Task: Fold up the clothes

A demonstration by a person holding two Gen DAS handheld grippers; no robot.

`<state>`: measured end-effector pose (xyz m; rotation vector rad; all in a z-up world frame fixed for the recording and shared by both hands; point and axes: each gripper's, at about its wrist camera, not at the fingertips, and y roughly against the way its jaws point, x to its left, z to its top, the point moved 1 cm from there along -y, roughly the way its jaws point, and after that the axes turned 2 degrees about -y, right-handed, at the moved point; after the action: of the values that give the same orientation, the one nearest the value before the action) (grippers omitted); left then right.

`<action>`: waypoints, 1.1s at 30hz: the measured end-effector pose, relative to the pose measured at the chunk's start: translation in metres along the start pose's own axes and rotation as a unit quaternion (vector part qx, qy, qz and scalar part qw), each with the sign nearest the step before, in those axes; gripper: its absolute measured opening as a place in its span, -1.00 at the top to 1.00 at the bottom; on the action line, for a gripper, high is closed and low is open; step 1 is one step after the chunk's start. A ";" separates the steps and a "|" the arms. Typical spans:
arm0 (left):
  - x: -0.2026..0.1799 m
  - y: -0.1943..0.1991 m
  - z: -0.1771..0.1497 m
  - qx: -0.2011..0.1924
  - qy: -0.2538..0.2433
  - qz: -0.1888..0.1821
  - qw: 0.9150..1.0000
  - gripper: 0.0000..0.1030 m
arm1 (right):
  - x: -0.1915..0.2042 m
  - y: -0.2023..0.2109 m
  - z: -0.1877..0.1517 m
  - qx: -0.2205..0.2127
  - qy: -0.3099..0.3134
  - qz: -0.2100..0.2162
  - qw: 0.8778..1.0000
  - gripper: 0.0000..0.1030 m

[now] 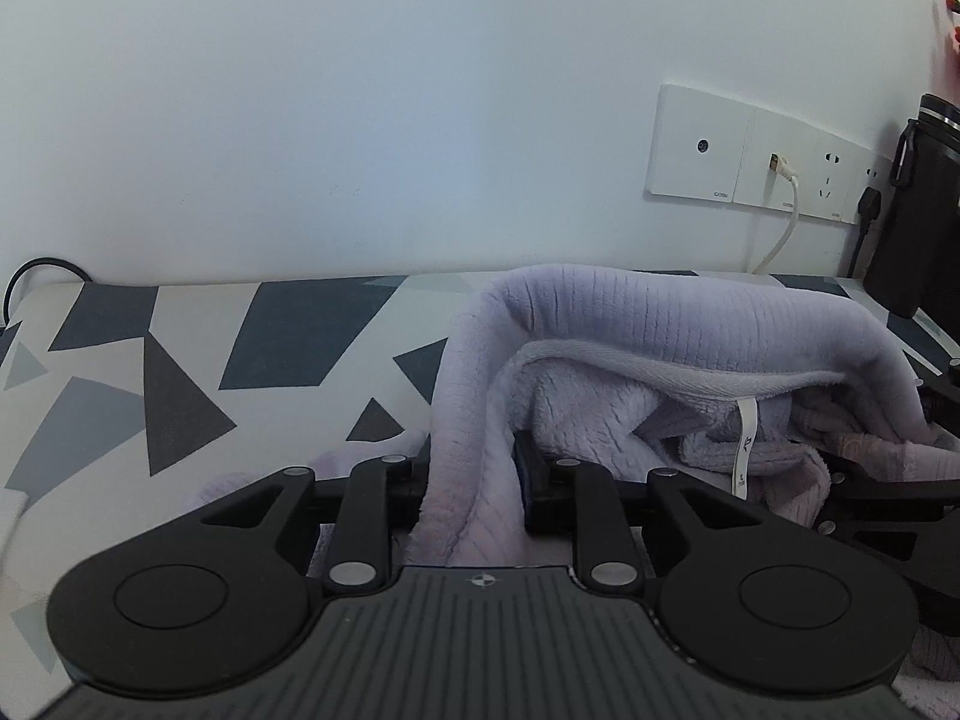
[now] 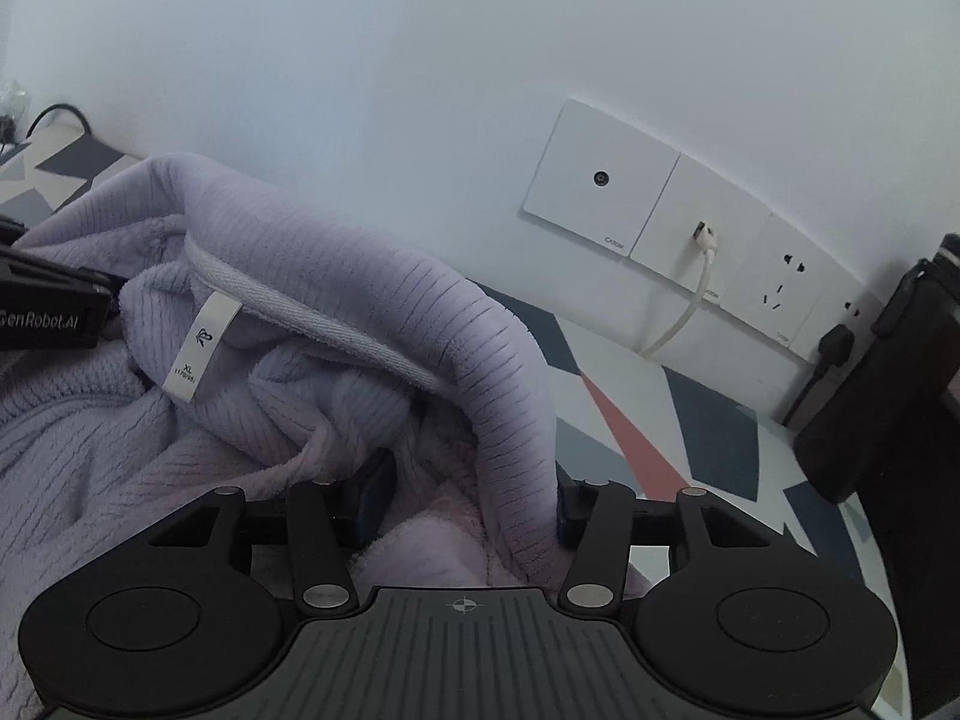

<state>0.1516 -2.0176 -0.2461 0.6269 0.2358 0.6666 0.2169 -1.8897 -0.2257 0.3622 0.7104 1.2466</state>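
1. Through the left wrist camera I see my left gripper [image 1: 474,480] set low over the table [image 1: 180,360], which has a cover of grey and dark blue triangles. Its jaws are close together with a thick fold of the lilac fleece top [image 1: 660,324] running up between them; the fabric fills the narrow gap and both jaws look pressed against it, so I read this as a grip on the edge of the top.

2. From that gripper the top rises ahead and arches to the right, its collar forming a hoop. A white size tag [image 1: 744,450] hangs inside the collar, ahead and to the right. My right gripper [image 1: 888,480] shows at the right edge, partly buried in the fleece.

3. Further ahead and right, on the wall, are white sockets [image 1: 756,156] with a white cable [image 1: 786,222] plugged in, and a black flask [image 1: 918,204] at the far right.

4. Through the right wrist camera, my right gripper [image 2: 468,510] has its jaws set clearly apart. The collar edge of the top [image 2: 360,276] drops down between them, lying against the right jaw, with pale fleece bunched in the gap. I cannot see both pads pressing on it.

5. The top spreads ahead and left of this gripper; its tag [image 2: 201,348] reads XL. The left gripper [image 2: 48,300] pokes in at the far left.
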 end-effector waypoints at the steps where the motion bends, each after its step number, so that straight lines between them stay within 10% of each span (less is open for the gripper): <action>1: -0.001 0.002 -0.002 0.001 -0.003 0.001 1.000 0.55 | 0.003 0.002 -0.002 0.000 0.005 -0.006 1.000 0.09; 15: -0.011 0.035 -0.025 0.002 -0.029 0.000 1.000 0.50 | -0.007 0.040 -0.038 0.022 -0.018 -0.066 0.997 0.12; 21: -0.032 0.045 -0.017 0.004 -0.138 0.005 0.990 0.09 | -0.046 0.023 -0.039 0.050 -0.109 -0.072 0.990 -0.16; 27: 0.017 0.100 -0.008 -0.015 -0.043 -0.103 0.994 -0.56 | -0.058 0.019 -0.038 0.068 -0.136 -0.052 0.987 -0.20; 33: 0.096 0.147 -0.028 -0.006 0.067 -0.055 0.996 -0.68 | -0.072 0.055 -0.030 0.040 -0.156 -0.015 0.987 -0.76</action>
<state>0.1399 -1.8533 -0.1799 0.5543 0.3877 0.6036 0.1463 -1.9454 -0.1935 0.5970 0.4964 1.1036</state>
